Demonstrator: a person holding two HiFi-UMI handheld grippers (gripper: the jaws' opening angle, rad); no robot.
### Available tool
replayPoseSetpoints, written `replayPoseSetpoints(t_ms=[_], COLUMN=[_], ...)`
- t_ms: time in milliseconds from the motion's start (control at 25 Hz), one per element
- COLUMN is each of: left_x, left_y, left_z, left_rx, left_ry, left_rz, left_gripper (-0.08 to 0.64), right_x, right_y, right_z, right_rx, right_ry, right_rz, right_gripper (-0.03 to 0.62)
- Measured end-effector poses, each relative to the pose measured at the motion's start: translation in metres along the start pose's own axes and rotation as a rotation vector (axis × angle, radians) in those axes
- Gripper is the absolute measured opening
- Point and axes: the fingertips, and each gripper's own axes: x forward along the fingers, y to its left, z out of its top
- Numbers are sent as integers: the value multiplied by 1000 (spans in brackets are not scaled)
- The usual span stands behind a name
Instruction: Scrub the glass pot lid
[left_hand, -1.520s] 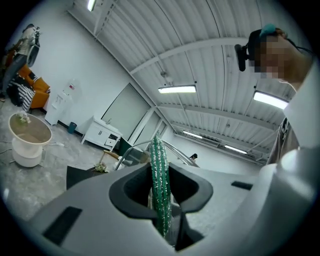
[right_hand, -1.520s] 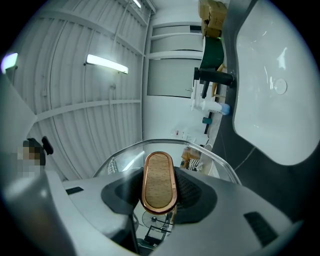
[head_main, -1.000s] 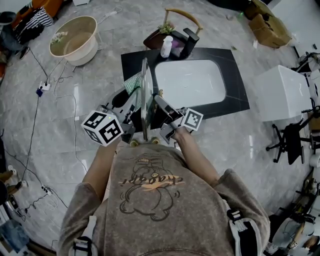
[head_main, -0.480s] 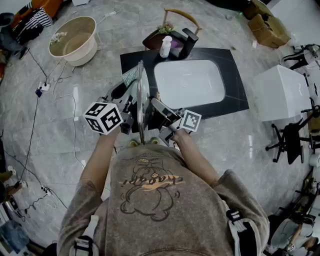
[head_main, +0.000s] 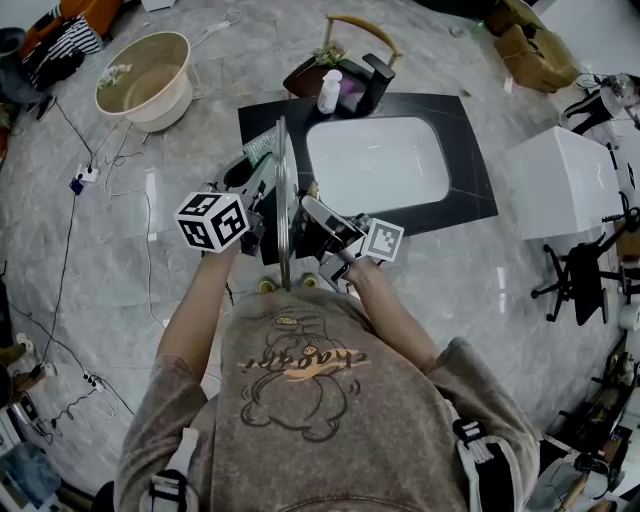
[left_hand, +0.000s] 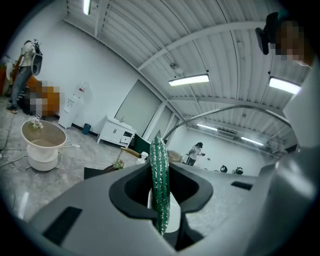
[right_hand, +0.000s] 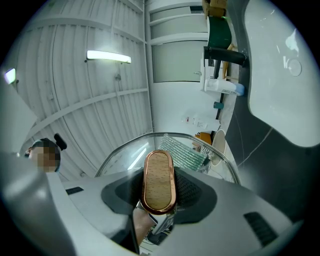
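Observation:
The glass pot lid (head_main: 283, 200) stands on edge in front of the person, over the black counter's near side. My right gripper (head_main: 305, 225) is shut on the lid's wooden, copper-rimmed handle (right_hand: 160, 182), with the glass lid (right_hand: 145, 147) curving beyond it. My left gripper (head_main: 260, 180) is shut on a green scouring pad (head_main: 262, 150), held against the lid's left face. In the left gripper view the scouring pad (left_hand: 160, 190) stands edge-on between that gripper's (left_hand: 161, 205) jaws. Through the glass, the right gripper view shows the scouring pad (right_hand: 185, 152).
A white sink (head_main: 380, 165) is set in a black counter (head_main: 470, 190) just beyond the lid, with a black faucet (head_main: 375, 80) and a white bottle (head_main: 329, 92) at its far edge. A beige basin (head_main: 150, 80) and cables lie far left; a white box (head_main: 565, 185) stands right.
My left gripper has slid the scouring pad away from the person along the lid's face. The lid and the right gripper have shifted slightly left.

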Motion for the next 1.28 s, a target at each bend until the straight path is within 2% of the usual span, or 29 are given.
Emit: replayPoseSetpoints(t_ms=[360,600,920,1280], left_x=[16,20,17,7], left_y=[30,35,16,-9], left_z=[-40,-61,-87,-109], left_rx=[-7,-6,-3,13], left_ry=[131,167,242,299], left_rz=[50,37,-6,-49], left_gripper=[87,87,87,87], right_x=[-1,-6,-13,-12], right_y=[4,-3,-11,-13], right_z=[5,10,26,41], right_rx=[13,23,39,0], right_ry=[-34,-64,-144,-177], right_rz=[27,7,5,-4], right_gripper=[181,181,181,181])
